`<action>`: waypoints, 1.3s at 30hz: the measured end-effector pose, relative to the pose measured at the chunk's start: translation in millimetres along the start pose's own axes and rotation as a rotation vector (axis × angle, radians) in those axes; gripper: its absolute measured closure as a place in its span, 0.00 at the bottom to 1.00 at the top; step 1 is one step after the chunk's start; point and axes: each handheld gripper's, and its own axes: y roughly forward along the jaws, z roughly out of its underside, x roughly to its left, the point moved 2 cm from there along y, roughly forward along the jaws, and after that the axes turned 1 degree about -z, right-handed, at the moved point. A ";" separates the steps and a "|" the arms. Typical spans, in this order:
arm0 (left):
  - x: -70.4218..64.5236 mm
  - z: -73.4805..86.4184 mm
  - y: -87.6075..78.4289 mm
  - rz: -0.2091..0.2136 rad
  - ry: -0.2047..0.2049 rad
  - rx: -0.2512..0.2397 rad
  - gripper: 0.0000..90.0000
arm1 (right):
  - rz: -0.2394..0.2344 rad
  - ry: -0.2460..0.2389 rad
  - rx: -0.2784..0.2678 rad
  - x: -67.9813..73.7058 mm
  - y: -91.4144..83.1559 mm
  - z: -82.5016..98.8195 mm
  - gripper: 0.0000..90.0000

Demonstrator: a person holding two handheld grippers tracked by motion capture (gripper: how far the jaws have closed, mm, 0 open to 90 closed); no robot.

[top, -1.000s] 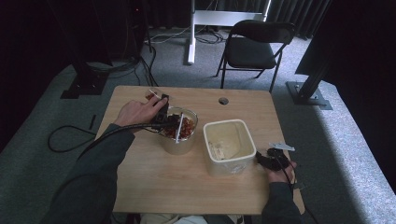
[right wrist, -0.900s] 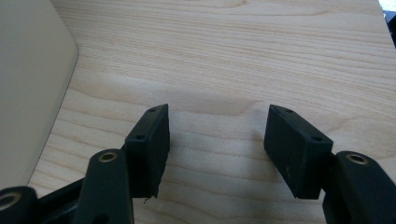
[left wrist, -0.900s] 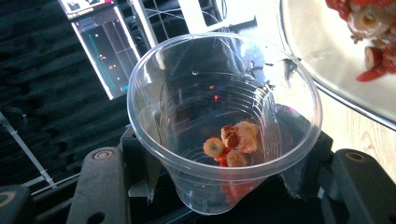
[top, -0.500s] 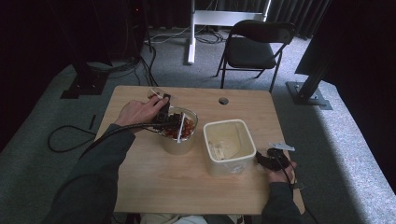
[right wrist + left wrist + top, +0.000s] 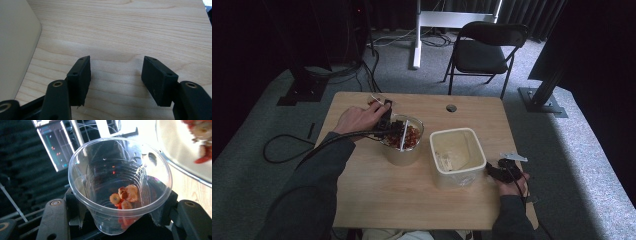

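Little has moved since the earlier frames: both hands are found where they were, and only a slight shift of the left hand over the bowl can be made out. At the left of the table (image 5: 362, 200), the left gripper (image 5: 387, 121) is held clamped on a clear plastic cup (image 5: 120, 185), its jaws pressed against the cup's sides below the rim. The cup is kept tilted, mouth toward the glass bowl (image 5: 404, 136), presumably so that its contents can be tipped out; a few pieces of dried fruit (image 5: 125, 197) are seen clinging near its bottom, so the pour is judged nearly finished. The bowl itself is seen holding red pieces, with what may be a white utensil leaning in it, though the high view is too dim to be sure. Just beside the bowl, to its right, a cream square container (image 5: 458, 155) is set, open and apparently empty inside. Farther right, near the table's edge, the right gripper (image 5: 116, 80) is rested low over bare wood with its jaws spread apart and nothing between them, probably parked out of the way while the pouring is done.
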 end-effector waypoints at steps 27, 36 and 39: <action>-2.1 -2.2 -0.7 0.005 -0.013 -0.017 0.45 | 0.000 0.000 -0.001 0.0 0.0 0.1 0.44; 11.8 5.0 -2.7 0.089 -0.297 -0.098 0.45 | 0.000 -0.001 -0.001 0.0 0.0 0.2 0.44; 14.7 8.0 -3.9 0.131 -0.370 -0.134 0.45 | -0.001 0.000 -0.001 0.0 -0.1 0.2 0.44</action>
